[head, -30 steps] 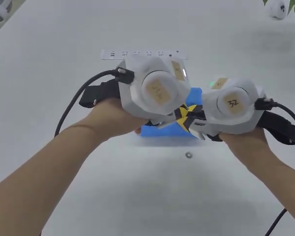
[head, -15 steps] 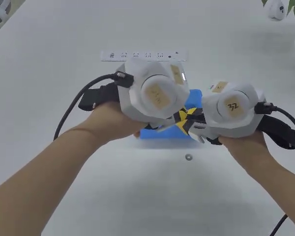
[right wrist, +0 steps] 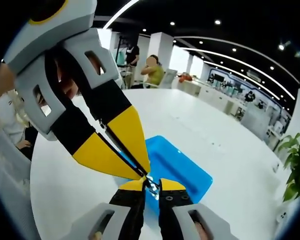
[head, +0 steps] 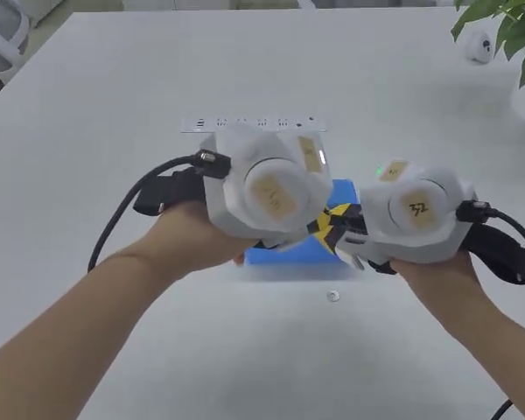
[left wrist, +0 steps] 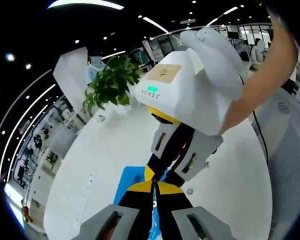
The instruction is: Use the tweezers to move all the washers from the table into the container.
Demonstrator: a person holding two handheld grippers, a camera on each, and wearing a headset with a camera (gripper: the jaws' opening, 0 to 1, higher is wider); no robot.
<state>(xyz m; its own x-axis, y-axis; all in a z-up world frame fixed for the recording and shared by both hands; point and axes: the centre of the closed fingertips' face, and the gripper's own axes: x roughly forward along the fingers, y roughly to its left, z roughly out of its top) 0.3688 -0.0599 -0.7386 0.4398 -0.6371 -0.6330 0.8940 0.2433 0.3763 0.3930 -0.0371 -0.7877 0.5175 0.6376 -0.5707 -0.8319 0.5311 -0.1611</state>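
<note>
The two grippers meet tip to tip above the blue container (head: 290,251). In the right gripper view, thin metal tweezers (right wrist: 125,152) run between the left gripper's yellow fingertips (right wrist: 132,132) down to my right gripper (right wrist: 150,186). Its jaws are closed on the tweezers' shiny end. In the left gripper view, my left gripper (left wrist: 156,188) is shut, with the right gripper's jaws just beyond it. One small washer (head: 333,296) lies on the white table in front of the container. It also appears as a washer (left wrist: 190,191) beside the jaws. The container's inside is hidden.
A white power strip (head: 254,123) lies on the table behind the grippers. Black cables trail from both grippers. A potted plant (head: 507,31) stands at the table's far right corner. Bare white tabletop (head: 245,350) surrounds the container.
The head camera has tilted, so the whole picture sits a little lower. The grippers stay pressed together over the container, and the washer has not moved.
</note>
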